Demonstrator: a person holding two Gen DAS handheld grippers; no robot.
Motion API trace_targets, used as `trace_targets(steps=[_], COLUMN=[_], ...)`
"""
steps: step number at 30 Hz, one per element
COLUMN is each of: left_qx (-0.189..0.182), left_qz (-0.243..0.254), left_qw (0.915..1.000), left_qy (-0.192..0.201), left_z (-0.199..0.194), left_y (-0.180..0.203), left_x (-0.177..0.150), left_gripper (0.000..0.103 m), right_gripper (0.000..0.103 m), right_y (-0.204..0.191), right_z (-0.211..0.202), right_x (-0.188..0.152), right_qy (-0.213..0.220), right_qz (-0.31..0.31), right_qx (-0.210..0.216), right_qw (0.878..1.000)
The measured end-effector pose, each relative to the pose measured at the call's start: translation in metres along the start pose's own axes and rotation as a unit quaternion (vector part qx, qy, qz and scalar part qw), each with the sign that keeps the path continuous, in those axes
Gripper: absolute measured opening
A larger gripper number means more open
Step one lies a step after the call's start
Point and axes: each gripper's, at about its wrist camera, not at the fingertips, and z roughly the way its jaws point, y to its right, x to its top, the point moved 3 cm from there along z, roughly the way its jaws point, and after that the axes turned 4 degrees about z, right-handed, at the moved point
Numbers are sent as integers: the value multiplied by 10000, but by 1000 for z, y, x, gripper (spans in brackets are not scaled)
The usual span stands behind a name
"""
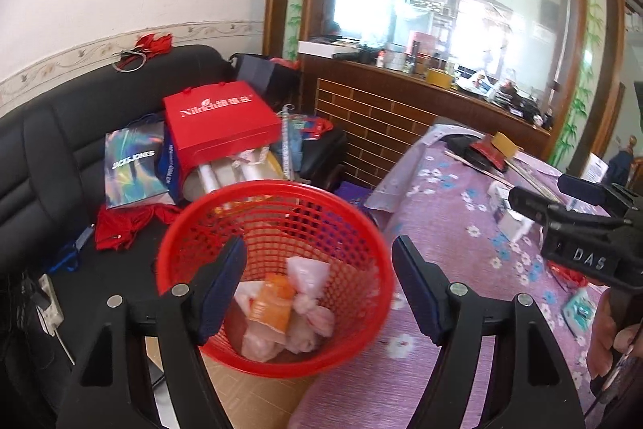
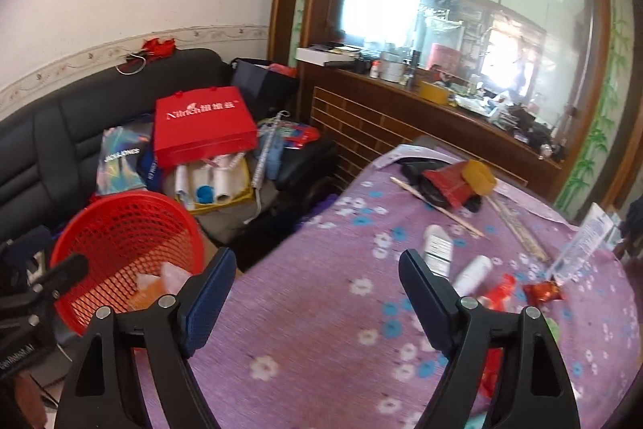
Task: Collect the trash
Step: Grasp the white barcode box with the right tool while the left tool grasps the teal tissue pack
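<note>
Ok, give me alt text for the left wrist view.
The open left tool hangs over a red mesh basket holding an orange packet and pink bags. A purple floral tablecloth lies right, a cluttered black sofa behind.

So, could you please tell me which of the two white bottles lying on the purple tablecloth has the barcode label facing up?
The farther white bottle, nearer the wooden stick, shows it; the other white bottle beside the red wrapper looks plain.

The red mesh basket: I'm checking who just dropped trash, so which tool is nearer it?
Left. The left tool hangs open right above the red mesh basket. The right tool, also open, is off to the side over the purple floral tablecloth.
</note>
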Motion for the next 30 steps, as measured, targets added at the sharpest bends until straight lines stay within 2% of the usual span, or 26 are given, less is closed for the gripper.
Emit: trace_targets(steps=[4, 8, 10, 12, 13, 16, 18, 19, 20, 21, 25, 28, 30], left_qx=[-123, -334, -533, -909, -1132, -1969, -2263, -2499, -2597, -2630, -2501, -2582, -2640], left_qz=[259, 665, 878, 1127, 1250, 1749, 1978, 2080, 2110, 2154, 2424, 2789, 2994], left_qw=[9996, 9972, 9946, 9890, 9850, 9623, 9502, 9402, 9354, 9321, 9278, 9148, 9057], left_qy=[-28, -63, -154, -305, -375, -677, -825, -1012, -1141, -1248, -1334, -1367, -1429], left_z=[-3, -8, -7, -7, -7, -9, -8, -7, -4, -2, 2, 7, 14], left_y=[28, 63, 83, 109, 122, 174, 198, 217, 229, 240, 275, 302, 316], left_x=[1, 0, -1, -4, -5, -15, -21, -28, -33, -39, -56, -65, -69], left_gripper=[74, 74, 74, 74, 76, 80, 83, 84, 84, 84, 84, 84, 84], right_gripper=[87, 87, 77, 71, 71, 71, 71, 71, 71, 71, 71, 70, 70], right_y=[26, 65, 98, 126, 148, 192, 226, 237, 250, 258, 280, 286, 290], right_z=[-12, -30, -40, -49, -54, -61, -65, -66, -64, -61, -48, -37, -33], right_x=[-15, -26, -31, -35, -39, -52, -66, -72, -81, -89, -122, -132, -135], right_qy=[49, 111, 79, 46, 31, -210, -233, -244, -352, -469, -688, -889, -940], right_qz=[19, 237, 525, 813, 964, 1012, 1074, 1120, 1172, 1210, 1168, 802, 773], right_qx=[-224, -230, -46, 136, 199, 383, 236, 211, 296, 397, 567, -16, -126], right_qw=[9997, 9994, 9986, 9966, 9951, 9939, 9937, 9932, 9920, 9908, 9891, 9928, 9925])
